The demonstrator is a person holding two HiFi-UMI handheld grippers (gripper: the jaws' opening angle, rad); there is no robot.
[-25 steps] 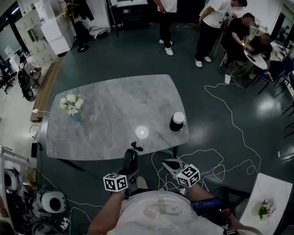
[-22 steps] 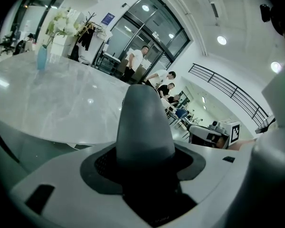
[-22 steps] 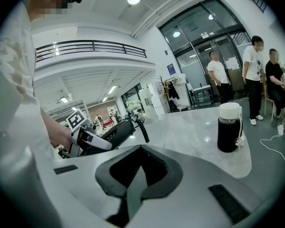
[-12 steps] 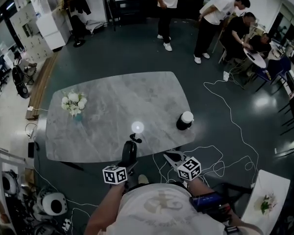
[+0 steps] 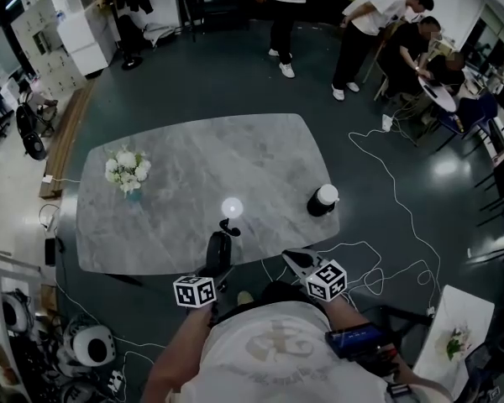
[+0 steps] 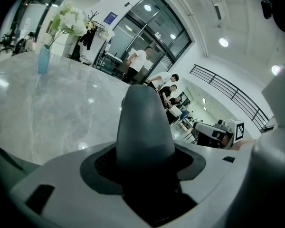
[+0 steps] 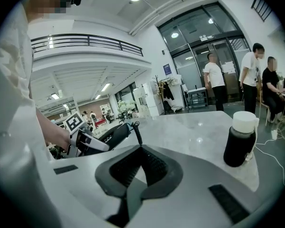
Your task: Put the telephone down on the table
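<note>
- The left gripper [image 5: 217, 271] has its jaws closed on the telephone [image 5: 221, 243], a dark handset that fills the middle of the left gripper view between the pads.
- The telephone is off the table [image 5: 193, 154]. In the head view it lies over the table's near edge, and its far end with a short stub [image 5: 229, 225] points out over the grey marble top.
- In the right gripper view the handset is tilted, with the stub end raised. I cannot tell whether any part of it touches the tabletop.
- The right gripper [image 5: 292, 259] is just to the right of the telephone, at the table's near edge. Its jaws meet at the tips and nothing is between them.
- A dark bottle [image 5: 322, 200] with a white cap stands upright near the table's right edge.
- A vase of white flowers [image 5: 126, 169] stands on the left part of the table, well apart from the bottle.
- Loose cables [image 5: 386, 225] lie on the dark floor to the right of the table.
- Several people [image 5: 365, 32] are beyond the table's far side.
</note>
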